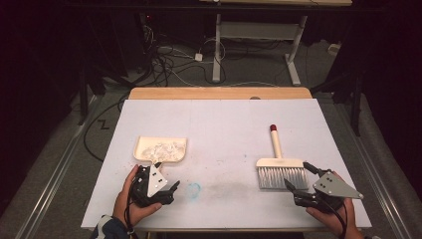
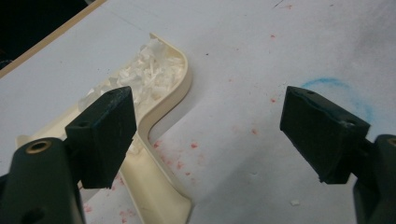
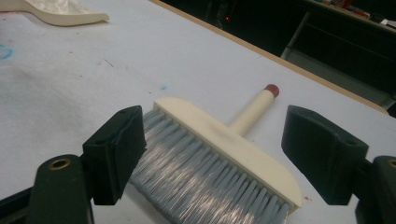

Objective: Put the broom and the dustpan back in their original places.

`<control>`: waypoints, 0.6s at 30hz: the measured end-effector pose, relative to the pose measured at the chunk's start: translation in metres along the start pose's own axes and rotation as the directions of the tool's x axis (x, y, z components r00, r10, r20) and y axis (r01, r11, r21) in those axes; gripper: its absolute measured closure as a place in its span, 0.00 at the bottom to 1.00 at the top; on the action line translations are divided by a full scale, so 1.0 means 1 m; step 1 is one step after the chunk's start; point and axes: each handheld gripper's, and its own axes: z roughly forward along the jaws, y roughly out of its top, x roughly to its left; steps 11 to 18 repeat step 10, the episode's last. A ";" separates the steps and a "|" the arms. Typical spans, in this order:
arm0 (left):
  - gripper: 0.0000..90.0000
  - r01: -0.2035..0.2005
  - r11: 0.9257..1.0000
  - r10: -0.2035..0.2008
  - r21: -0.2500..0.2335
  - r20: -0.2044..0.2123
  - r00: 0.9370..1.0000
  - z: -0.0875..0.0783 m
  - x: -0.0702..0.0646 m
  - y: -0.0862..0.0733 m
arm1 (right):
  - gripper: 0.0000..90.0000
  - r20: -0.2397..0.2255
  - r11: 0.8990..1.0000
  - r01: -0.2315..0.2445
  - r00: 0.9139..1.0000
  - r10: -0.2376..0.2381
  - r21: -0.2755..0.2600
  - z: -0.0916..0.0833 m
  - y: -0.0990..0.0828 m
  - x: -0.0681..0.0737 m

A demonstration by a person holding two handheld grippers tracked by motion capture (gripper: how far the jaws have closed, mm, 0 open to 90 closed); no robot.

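Hiding part of the dustpan (image 2: 163, 107): left gripper (image 2: 210, 135) (jaws apart).

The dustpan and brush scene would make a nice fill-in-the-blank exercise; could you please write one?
1. The white scraps lie inside the cream ____, close to the left claw.
2. The brush has grey bristles and a cream handle with a ____ tip.
3. The jaws of the right claw stand ____, holding nothing.
4. The brush lies flat on the white table, beside the ____ claw.

Missing words: dustpan; red; open; right
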 end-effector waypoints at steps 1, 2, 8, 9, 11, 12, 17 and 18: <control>0.19 0.002 1.000 -0.002 0.002 0.001 1.000 0.000 0.000 0.000 | 0.25 -0.001 1.000 0.000 1.000 0.000 0.000 0.000 0.000 0.000; 0.19 0.003 1.000 -0.003 0.003 -0.001 1.000 0.001 0.001 0.000 | 0.25 -0.001 1.000 -0.001 1.000 0.001 0.001 0.000 0.000 0.000; 0.19 -0.003 1.000 0.003 0.002 0.005 1.000 0.004 0.000 0.003 | 0.25 -0.002 1.000 -0.003 1.000 0.003 0.006 0.000 -0.001 -0.001; 0.19 -0.006 1.000 0.006 0.002 0.009 1.000 0.005 0.000 0.003 | 0.25 0.001 1.000 -0.001 1.000 0.001 0.003 -0.001 -0.001 -0.002; 0.19 -0.008 1.000 0.008 0.007 0.012 1.000 0.005 0.000 0.003 | 0.25 0.003 1.000 -0.005 1.000 0.005 0.001 -0.001 0.000 -0.002; 0.19 -0.008 1.000 0.008 0.007 0.012 1.000 0.005 0.000 0.003 | 0.25 0.003 1.000 -0.005 1.000 0.005 0.001 -0.001 0.000 -0.002; 0.19 -0.008 1.000 0.008 0.007 0.012 1.000 0.005 0.000 0.003 | 0.25 0.003 1.000 -0.005 1.000 0.005 0.001 -0.001 0.000 -0.002; 0.19 -0.008 1.000 0.008 0.007 0.012 1.000 0.005 0.000 0.003 | 0.25 0.003 1.000 -0.005 1.000 0.005 0.001 -0.001 0.000 -0.002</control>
